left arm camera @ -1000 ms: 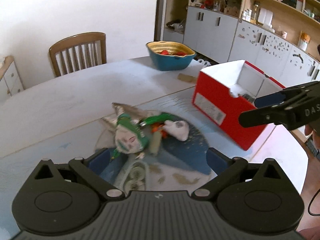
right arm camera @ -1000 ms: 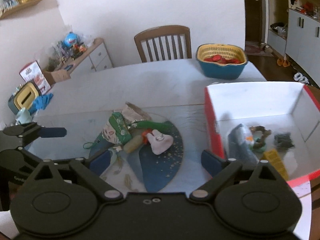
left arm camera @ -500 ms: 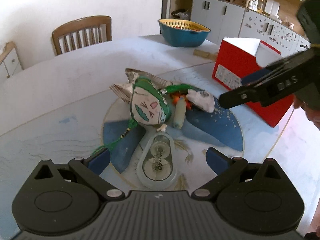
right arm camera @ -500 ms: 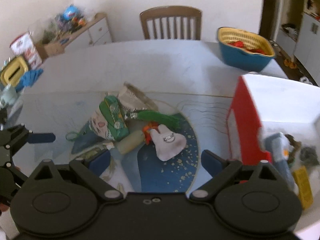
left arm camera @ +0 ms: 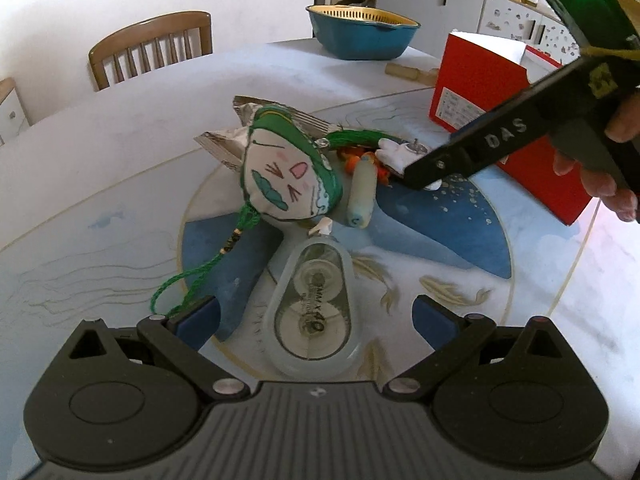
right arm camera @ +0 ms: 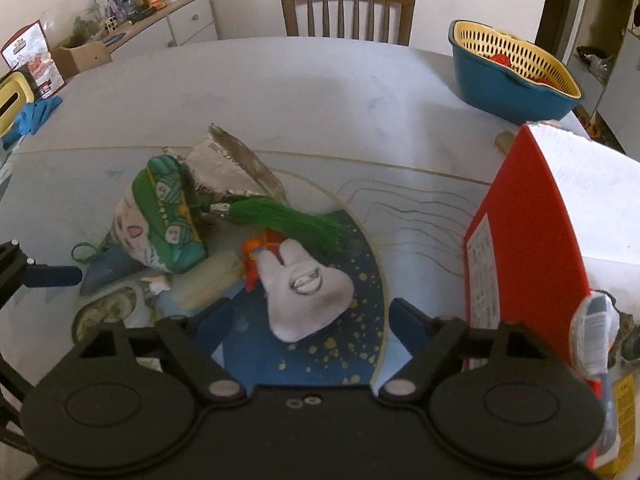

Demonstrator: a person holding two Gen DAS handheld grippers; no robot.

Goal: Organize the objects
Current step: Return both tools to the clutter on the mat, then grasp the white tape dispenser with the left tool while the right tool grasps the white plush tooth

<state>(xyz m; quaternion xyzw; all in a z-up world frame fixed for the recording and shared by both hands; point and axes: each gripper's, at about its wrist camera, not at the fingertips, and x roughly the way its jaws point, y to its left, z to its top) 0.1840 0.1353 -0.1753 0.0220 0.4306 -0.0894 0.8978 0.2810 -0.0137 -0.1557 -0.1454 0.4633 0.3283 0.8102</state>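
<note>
Both grippers are coming down closer over the pile than a second ago. The left gripper (left arm camera: 316, 316) is hanging with jaws apart around the clear tape dispenser (left arm camera: 310, 312), not gripping. The right gripper (right arm camera: 308, 316) is narrowing its still-parted jaws over the white tooth plush (right arm camera: 306, 286), empty. Likely next: closing, lifting, carrying to the red box (right arm camera: 524, 240) beyond

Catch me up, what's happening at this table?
A person is tidying small items into the red box. The right hand-held gripper, jaws just closing but not yet pressing, straddles a white tooth-shaped plush. The left hand-held gripper is open over a clear tape dispenser. A cat-face pouch with a green cord lies beside them, untouched. Nothing is held.
</note>
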